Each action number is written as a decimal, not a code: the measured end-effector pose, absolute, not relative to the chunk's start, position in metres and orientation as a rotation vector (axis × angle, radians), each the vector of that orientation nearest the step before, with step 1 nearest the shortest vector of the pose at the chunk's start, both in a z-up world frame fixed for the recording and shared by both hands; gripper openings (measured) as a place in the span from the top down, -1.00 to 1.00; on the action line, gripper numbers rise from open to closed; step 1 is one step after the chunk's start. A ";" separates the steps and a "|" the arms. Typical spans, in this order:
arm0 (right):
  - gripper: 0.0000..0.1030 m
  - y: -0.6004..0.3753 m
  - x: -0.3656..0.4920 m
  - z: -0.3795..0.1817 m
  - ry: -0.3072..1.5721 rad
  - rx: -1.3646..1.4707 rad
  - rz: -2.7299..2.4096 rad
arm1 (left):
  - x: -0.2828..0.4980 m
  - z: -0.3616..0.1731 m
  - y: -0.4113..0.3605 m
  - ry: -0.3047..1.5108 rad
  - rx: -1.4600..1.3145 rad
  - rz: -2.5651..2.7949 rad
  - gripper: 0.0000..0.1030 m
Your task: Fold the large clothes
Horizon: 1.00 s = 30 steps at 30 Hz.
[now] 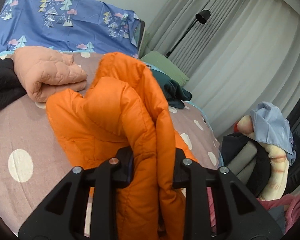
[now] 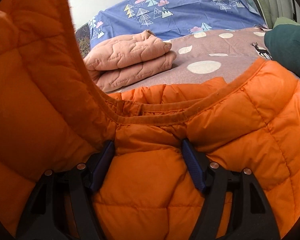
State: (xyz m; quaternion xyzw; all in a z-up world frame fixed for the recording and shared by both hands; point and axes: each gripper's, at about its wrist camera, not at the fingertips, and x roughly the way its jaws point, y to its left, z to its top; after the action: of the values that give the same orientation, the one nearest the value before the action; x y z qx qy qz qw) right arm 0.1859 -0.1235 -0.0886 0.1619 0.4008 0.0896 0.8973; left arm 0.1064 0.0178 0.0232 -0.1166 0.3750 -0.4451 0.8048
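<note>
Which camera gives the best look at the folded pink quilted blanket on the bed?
The right wrist view: the folded pink blanket lies unobstructed, both stacked layers and the stitching clear. In the left wrist view the blanket shows at a flatter angle, its near corner hidden behind the raised orange jacket.

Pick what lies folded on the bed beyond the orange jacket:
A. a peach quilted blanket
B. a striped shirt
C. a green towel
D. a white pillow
A: past the orange jacket, a peach quilted blanket lies folded in layers on the dotted bed sheet.
</note>
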 end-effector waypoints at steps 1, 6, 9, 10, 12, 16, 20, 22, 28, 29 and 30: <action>-0.36 -0.127 0.178 -0.081 0.826 0.342 0.194 | 0.105 0.024 0.019 0.799 -0.244 -0.945 0.50; -0.21 -0.146 0.119 -0.054 0.826 0.376 0.286 | 0.100 0.027 0.022 0.794 -0.251 -0.936 0.50; 0.02 -0.140 0.105 -0.070 0.887 0.348 0.306 | 0.101 0.026 0.015 0.790 -0.271 -0.974 0.50; 0.03 -0.135 0.107 -0.079 0.896 0.325 0.289 | 0.103 0.025 0.013 0.794 -0.285 -0.986 0.50; 0.02 -0.125 0.111 -0.094 0.873 0.277 0.273 | 0.107 0.021 0.000 0.816 -0.291 -1.002 0.50; 0.02 -0.124 0.112 -0.100 0.856 0.288 0.272 | 0.109 0.016 -0.025 0.850 -0.270 -1.018 0.50; 0.06 -0.138 0.100 -0.091 0.853 0.322 0.300 | 0.113 0.019 -0.041 0.868 -0.269 -1.022 0.50; 0.06 -0.153 0.080 -0.076 0.831 0.385 0.310 | 0.114 0.022 -0.045 0.863 -0.251 -1.020 0.50; 0.06 -0.198 0.001 -0.052 0.700 0.478 0.396 | 0.118 0.024 -0.080 0.882 -0.174 -1.050 0.42; 0.06 -0.207 -0.011 -0.049 0.677 0.479 0.375 | 0.118 0.022 -0.089 0.888 -0.152 -1.058 0.39; 0.06 -0.221 -0.024 -0.045 0.646 0.487 0.343 | 0.118 0.020 -0.099 0.894 -0.132 -1.065 0.37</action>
State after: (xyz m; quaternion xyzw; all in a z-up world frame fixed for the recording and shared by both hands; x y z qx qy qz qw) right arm -0.0238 -0.2211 -0.0451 0.2356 0.3126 0.1661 0.9051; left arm 0.1181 -0.0991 0.0203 -0.0606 0.4117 -0.4902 0.7658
